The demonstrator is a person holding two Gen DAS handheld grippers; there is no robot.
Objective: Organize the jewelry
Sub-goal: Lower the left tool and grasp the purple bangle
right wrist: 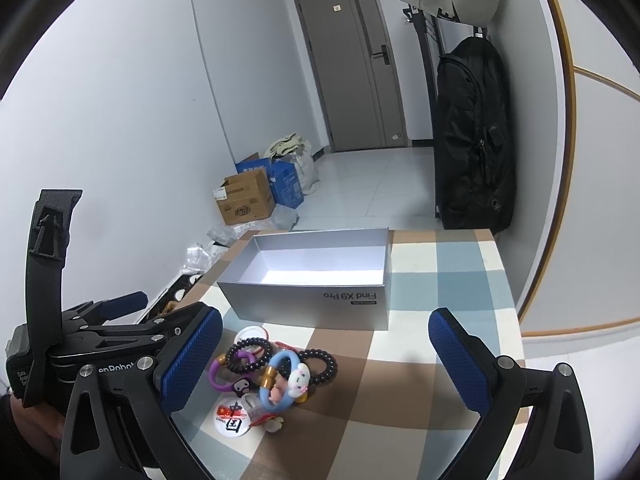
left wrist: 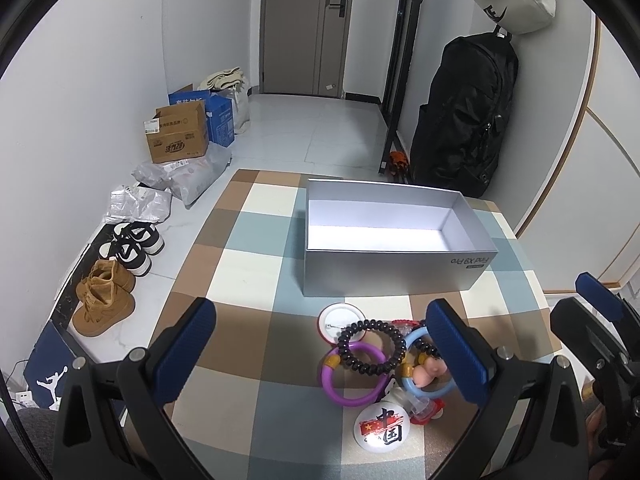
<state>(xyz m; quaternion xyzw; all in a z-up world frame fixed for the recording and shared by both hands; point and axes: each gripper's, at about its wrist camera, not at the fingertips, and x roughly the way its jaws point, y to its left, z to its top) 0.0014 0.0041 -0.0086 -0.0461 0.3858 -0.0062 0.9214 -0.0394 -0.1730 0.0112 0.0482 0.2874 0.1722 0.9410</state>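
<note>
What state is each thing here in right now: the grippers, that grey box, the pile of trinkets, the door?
Left hand-held gripper: open, holding nothing.
Right hand-held gripper: open, holding nothing.
Grey box: lidless, empty inside.
Jewelry pile: heaped on the tablecloth, outside the box.
Black bead bracelet: lying across the purple ring.
Door: closed.
Backpack: hanging on the rack.

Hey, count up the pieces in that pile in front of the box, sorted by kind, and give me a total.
Black bead bracelets: 2
Plastic charm rings: 2, purple and blue
Round pin badges: 2, one printed, one face down
Small red and clear bits underneath: too tangled to count
Total clearly seen: 6
</note>
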